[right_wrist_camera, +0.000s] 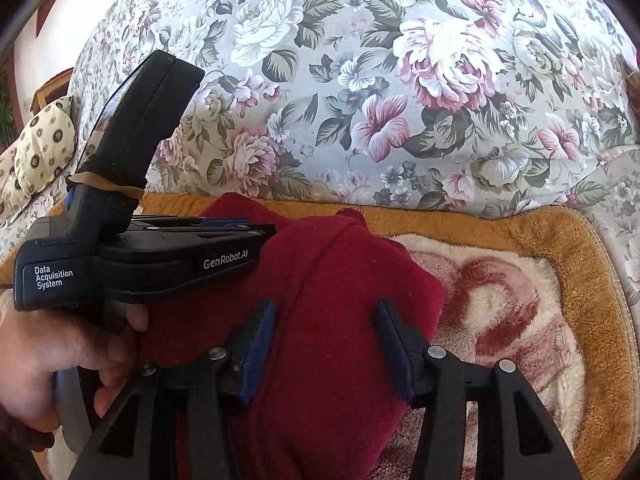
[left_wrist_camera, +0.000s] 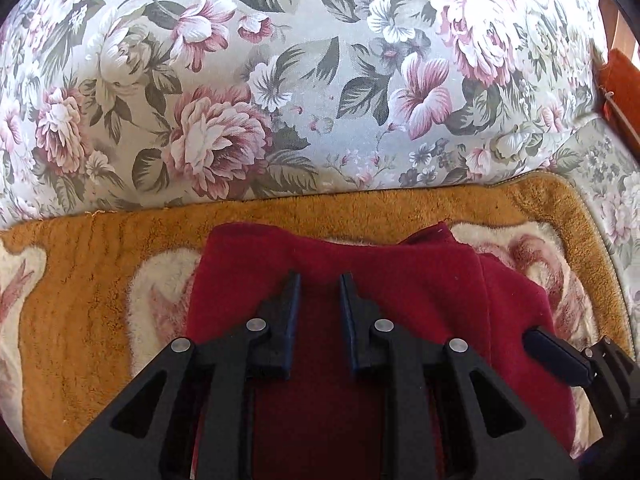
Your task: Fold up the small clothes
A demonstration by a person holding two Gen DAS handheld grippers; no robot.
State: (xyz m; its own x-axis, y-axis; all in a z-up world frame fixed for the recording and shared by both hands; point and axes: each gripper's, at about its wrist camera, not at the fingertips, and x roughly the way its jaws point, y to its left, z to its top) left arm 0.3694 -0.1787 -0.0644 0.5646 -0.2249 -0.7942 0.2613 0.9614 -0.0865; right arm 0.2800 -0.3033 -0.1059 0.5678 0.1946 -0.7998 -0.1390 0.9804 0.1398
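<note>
Left wrist view. Left hand-held gripper (left_wrist_camera: 320,280): black, blue-padded, pointing down at a dark red fleece garment (left_wrist_camera: 400,280); jaws narrow with a visible gap, red cloth seen through the gap, and I cannot tell whether the pads pinch it. Garment: lies bunched on an orange-bordered plush blanket (left_wrist_camera: 100,264) with a cream and pink pattern. Behind: floral sofa back cushion (left_wrist_camera: 280,80), grey with pink blooms. Right hand-held gripper (left_wrist_camera: 560,354): one finger enters at the right edge, resting against the garment's right side.

Right wrist view. Right hand-held gripper (right_wrist_camera: 326,312): jaws about half wide, fingers standing either side of a folded ridge of the dark red fleece garment (right_wrist_camera: 340,264); the pads do not visibly press it. Left hand-held gripper (right_wrist_camera: 256,236): seen side-on at left, tips on the garment's far left edge, held by a person's left hand (right_wrist_camera: 60,356). Plush blanket (right_wrist_camera: 520,236) beneath; floral cushion (right_wrist_camera: 400,80) behind; a spotted cream pillow (right_wrist_camera: 40,152) at far left.
</note>
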